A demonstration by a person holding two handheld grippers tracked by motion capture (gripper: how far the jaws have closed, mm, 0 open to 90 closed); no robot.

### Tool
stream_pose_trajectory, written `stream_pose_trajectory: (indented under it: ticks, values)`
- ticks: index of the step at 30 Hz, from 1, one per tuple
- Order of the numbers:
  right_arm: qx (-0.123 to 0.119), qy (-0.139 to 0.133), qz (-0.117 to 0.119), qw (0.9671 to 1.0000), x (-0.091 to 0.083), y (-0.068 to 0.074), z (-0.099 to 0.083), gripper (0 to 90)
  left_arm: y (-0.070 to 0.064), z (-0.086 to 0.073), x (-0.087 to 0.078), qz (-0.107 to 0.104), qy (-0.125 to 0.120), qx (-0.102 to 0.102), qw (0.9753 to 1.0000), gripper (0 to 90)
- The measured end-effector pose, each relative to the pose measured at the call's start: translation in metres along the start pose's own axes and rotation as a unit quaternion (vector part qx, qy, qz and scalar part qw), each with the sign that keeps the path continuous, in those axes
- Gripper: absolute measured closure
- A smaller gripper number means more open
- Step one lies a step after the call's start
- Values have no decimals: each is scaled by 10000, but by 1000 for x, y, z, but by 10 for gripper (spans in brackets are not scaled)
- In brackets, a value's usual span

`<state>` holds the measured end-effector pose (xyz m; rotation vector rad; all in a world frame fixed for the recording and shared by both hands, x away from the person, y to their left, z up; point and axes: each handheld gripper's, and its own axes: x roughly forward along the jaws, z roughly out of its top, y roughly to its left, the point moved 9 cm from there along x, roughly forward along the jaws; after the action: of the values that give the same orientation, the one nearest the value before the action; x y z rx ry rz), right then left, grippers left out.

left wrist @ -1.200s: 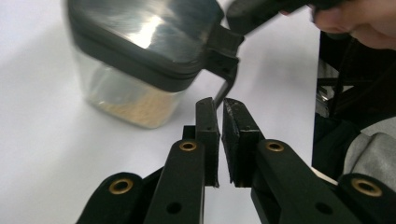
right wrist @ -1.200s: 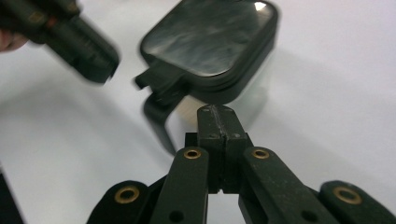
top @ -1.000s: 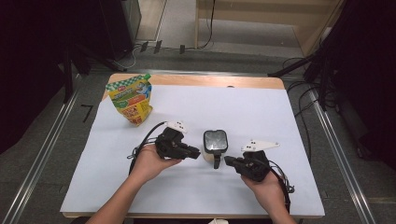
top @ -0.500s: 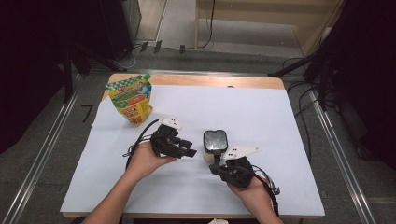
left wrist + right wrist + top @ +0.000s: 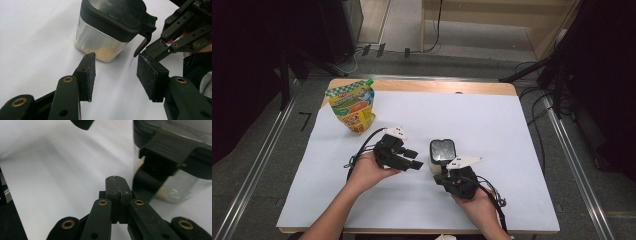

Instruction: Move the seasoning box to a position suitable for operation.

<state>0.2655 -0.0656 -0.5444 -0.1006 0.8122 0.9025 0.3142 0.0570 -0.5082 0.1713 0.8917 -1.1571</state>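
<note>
Jar (image 5: 111, 27) just beyond spread left gripper (image 5: 116, 72) fingers, untouched.

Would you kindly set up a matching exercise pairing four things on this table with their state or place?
1. left tool
2. right tool
3. jar
4. pouch

a. stands at the far left of the sheet
b. jaws pressed together
c. black lid, pale grains at the bottom
d. jaws apart

Pairs: 1-d, 2-b, 3-c, 4-a
</note>
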Motion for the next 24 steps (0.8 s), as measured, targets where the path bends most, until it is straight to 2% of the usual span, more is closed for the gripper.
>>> stream_pose_trajectory:
  ticks: [15, 24]
  values:
    - [70, 28, 20, 10000, -3, -4, -3, 900, 1, 0, -1, -3, -6, -17, 10000, 498]
    - [120, 75, -34, 9999, -11, -12, -7, 900, 0, -1, 1, -16, 13, -14, 10000, 486]
